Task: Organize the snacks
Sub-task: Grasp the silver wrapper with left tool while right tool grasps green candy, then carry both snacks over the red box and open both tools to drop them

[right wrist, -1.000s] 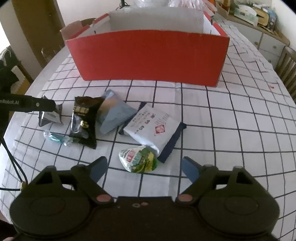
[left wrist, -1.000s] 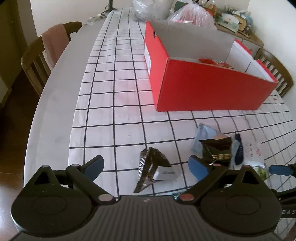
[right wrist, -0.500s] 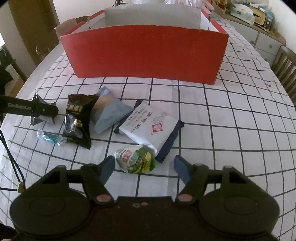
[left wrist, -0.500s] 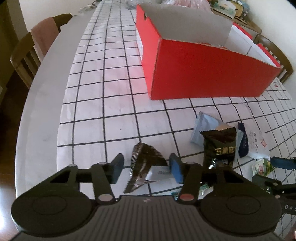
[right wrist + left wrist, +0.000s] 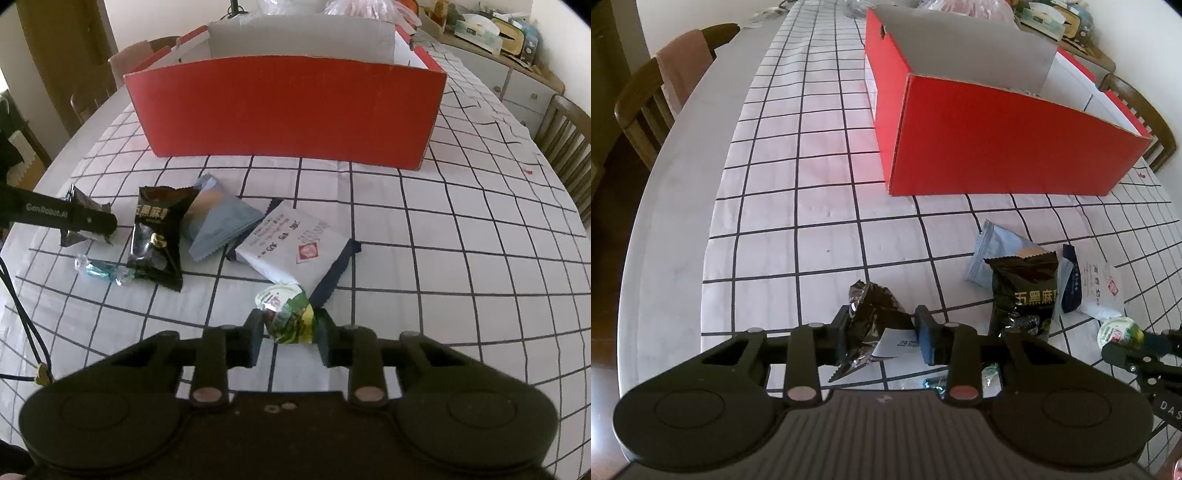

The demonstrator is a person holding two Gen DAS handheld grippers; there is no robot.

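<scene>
1. Left wrist view: the left gripper (image 5: pixel 882 334) has just been closing, and its jaws now pinch a crumpled dark foil packet (image 5: pixel 873 314) lying on the checked tablecloth (image 5: pixel 812 206). The red cardboard box (image 5: pixel 997 147) stands well apart beyond it, and its contents are hidden from here.

2. Right wrist view: the right gripper (image 5: pixel 288 334) has likewise just been closing, and now clamps a small green-and-white wrapped snack (image 5: pixel 286 314). A black sachet (image 5: pixel 159 236), grey-blue pouch (image 5: pixel 221 221), white packet (image 5: pixel 295 247) and teal candy (image 5: pixel 99 269) lie unsorted, so most of the work is left.
</scene>
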